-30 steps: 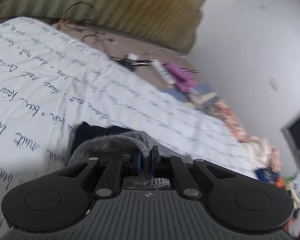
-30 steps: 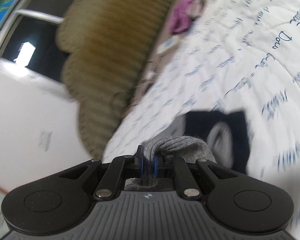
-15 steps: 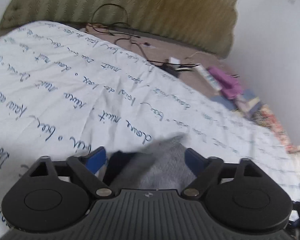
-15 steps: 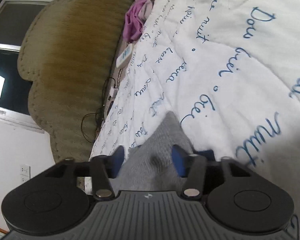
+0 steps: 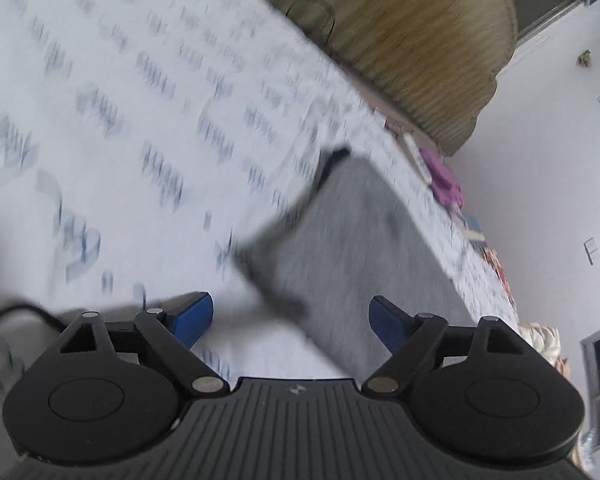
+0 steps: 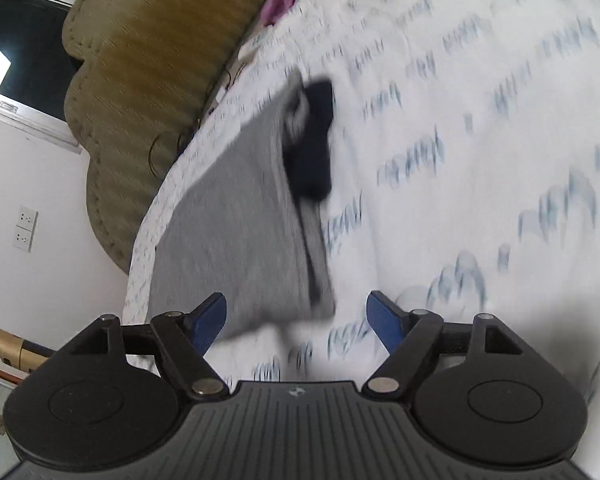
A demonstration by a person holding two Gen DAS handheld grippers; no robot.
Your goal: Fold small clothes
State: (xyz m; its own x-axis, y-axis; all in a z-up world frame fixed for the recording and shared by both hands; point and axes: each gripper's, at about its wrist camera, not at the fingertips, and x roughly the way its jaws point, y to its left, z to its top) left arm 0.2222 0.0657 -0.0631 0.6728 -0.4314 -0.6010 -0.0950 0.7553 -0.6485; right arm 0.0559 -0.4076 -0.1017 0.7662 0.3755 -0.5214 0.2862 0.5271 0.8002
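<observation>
Nearby, purple cloth (image 5: 446,182) borders the grey garment (image 5: 352,240); both grippers (image 5: 290,320) (image 6: 296,318) gape, empty.

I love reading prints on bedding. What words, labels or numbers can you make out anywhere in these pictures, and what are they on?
Blue handwriting-style print on the white bedspread: motion-blurred, unreadable in both wrist views.
Small embossed mark on the left gripper body: a symbol, no letters.
Same mark on the right gripper.
Grey folded garment, with the dark navy garment under it: no readable label.

Both my views bright, soft daylight; heavy motion blur on bedspread (image 5: 148,128), fisheye bending at edges.
</observation>
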